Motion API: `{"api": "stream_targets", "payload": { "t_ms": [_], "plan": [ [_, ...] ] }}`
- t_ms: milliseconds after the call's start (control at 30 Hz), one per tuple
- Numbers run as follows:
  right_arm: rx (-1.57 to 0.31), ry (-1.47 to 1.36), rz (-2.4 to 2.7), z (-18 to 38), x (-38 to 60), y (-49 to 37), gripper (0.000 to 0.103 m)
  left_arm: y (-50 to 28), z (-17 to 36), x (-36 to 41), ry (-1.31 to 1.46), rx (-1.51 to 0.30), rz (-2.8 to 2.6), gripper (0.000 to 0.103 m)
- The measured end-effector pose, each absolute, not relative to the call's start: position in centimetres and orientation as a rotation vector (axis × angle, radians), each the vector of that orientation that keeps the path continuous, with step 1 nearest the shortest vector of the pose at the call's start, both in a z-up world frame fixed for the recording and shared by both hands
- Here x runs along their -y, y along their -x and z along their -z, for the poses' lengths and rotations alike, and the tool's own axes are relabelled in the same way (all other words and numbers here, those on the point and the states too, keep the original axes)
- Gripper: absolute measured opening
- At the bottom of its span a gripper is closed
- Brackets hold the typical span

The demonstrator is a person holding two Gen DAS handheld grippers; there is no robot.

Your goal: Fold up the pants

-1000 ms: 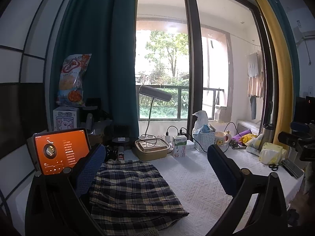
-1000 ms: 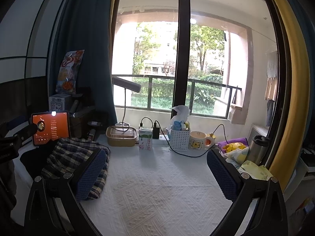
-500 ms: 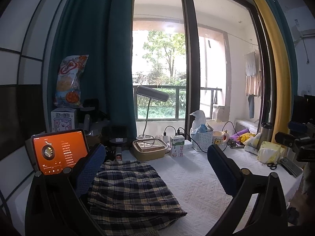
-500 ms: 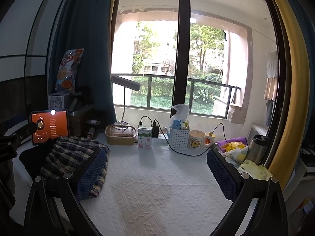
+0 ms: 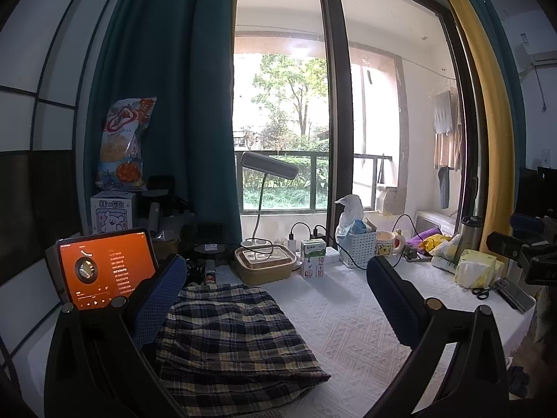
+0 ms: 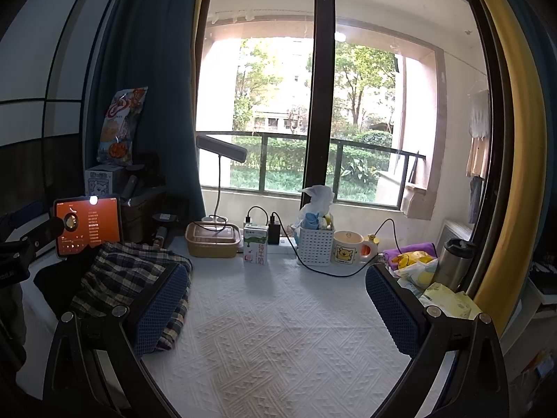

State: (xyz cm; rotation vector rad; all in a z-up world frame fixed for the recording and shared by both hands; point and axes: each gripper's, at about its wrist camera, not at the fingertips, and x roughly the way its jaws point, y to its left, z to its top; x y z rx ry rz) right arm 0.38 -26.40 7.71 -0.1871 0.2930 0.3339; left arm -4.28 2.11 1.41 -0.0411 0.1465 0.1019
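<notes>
The plaid pants [image 5: 233, 334] lie folded in a flat stack on the white tablecloth [image 5: 348, 324], at the left of the table. My left gripper [image 5: 278, 299] is open and empty, held above the table with its left finger over the pants' left edge. In the right wrist view the pants [image 6: 128, 278] lie at the left behind the left finger. My right gripper [image 6: 275, 306] is open and empty over bare cloth [image 6: 278, 331]. The right gripper's body shows at the far right of the left wrist view.
A lit orange tablet [image 5: 104, 268] stands left of the pants. Along the back are a lunch box [image 5: 264, 261], desk lamp [image 5: 268, 170], milk carton [image 5: 313, 257], white basket [image 5: 358, 247], mug [image 5: 388, 244]. A steel flask [image 6: 452, 261], tissues and scissors [image 5: 482, 291] sit at right.
Both grippers stay open and empty. The left wrist view has drifted slightly, shifting the scene a little; the pants have not moved.
</notes>
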Motion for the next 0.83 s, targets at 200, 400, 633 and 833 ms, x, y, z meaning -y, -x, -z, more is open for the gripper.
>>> {"api": "stream_targets", "payload": {
  "t_ms": [200,400,633,833],
  "plan": [
    [-0.288,0.185,-0.332,-8.01,26.60,-0.22,0.103,4.40,-1.52,-2.05,0.041,-0.142,-0.101,0.102],
    [-0.287,0.183,-0.331,-8.08,26.66,-0.22,0.103,4.38,-1.59,-1.92,0.040,-0.142,-0.096,0.102],
    [-0.289,0.183,-0.330,-8.11,26.68,-0.23,0.103,4.38,-1.71,-1.88,0.041,-0.141,-0.093,0.102],
    [-0.290,0.181,-0.327,-8.18,26.57,-0.29,0.103,4.96,-2.02,-1.78,0.050,-0.106,-0.075,0.102]
  ]
}}
